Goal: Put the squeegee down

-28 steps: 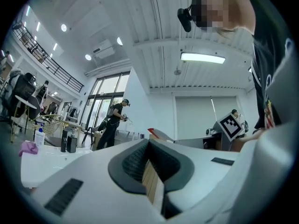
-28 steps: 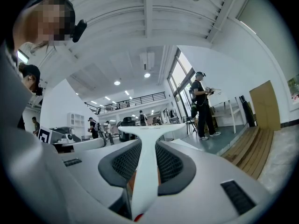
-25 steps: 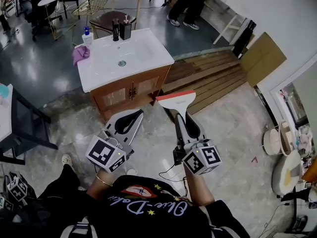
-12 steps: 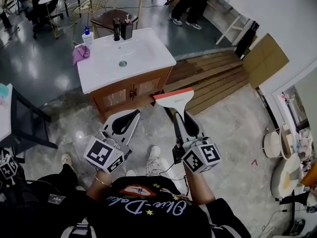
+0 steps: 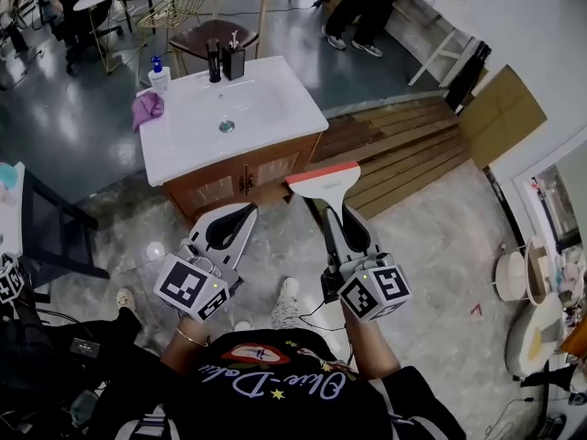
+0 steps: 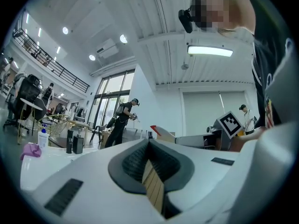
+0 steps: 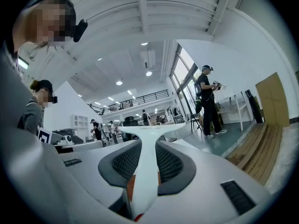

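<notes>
Both claws have crept forward since a second ago, so the cabinet sits closer to them now. A shoe has also popped into view on the floor between the two arms, and it wasn't there before. The grip hasn't changed at all.

The right claw is clamped on the squeegee, with the pads squeezing the white handle from both sides. You can see that dead clearly in the right gripper view. The handle runs level, straight out to 12 o'clock from the claw, and the wide head is at the far end with a red strip along its far edge. So the squeegee is up in the air over the floor, not set down anywhere yet. In the head view its head lands right at the cabinet's lower right corner. I can't tell if it touches or just overlaps.

The left claw is at 9 o'clock of the right one and points the same way. Its jaws are together at the tips with nothing in them, just something wood-coloured showing through the gap behind the pads.

The white sink top is at 11 o'clock from the squeegee. On it are a purple cloth, a blue-capped bottle and two black dispensers, out along its left and far edges. Wooden planks lie at 2 o'clock, and a person stands well back at 12.
</notes>
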A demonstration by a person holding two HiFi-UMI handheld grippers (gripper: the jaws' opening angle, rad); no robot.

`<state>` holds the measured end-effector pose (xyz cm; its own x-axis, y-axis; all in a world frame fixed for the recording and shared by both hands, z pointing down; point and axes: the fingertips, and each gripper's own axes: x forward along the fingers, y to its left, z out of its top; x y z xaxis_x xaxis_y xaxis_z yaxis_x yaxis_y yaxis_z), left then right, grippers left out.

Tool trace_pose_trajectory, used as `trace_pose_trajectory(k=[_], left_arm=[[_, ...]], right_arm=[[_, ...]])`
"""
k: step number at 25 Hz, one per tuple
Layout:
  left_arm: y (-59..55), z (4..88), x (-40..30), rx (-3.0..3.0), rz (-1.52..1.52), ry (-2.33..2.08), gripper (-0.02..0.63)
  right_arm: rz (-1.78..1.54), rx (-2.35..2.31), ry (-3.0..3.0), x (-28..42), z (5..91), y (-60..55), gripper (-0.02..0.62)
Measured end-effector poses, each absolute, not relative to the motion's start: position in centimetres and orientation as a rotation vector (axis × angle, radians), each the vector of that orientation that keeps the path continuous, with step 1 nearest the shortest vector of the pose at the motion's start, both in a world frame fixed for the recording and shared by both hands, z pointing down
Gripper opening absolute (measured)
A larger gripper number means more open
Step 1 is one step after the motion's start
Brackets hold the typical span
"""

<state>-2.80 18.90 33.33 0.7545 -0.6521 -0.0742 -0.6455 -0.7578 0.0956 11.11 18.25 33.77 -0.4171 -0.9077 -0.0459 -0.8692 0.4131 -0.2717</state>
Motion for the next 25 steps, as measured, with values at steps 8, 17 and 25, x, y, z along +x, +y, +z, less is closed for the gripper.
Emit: trace_pose_trajectory(k=[8,17,25], left_arm=[[16.5,33.1,-1.0,2.899,-0.132,-1.063,-0.003],[14.2,32.8,-0.3,2.885,-0.128,-1.118,-0.003],[12.5,32.5,0.3,2.876,-0.128,-1.166,-0.003]], right_arm=[[-0.326,-1.557,2.491,12.5,34.1,15.8,0.098],[-0.324,-1.523,2.506,13.6,33.7,13.1,0.098],[-0.334,-1.476,2.522,14.3,33.8,10.8,0.098]])
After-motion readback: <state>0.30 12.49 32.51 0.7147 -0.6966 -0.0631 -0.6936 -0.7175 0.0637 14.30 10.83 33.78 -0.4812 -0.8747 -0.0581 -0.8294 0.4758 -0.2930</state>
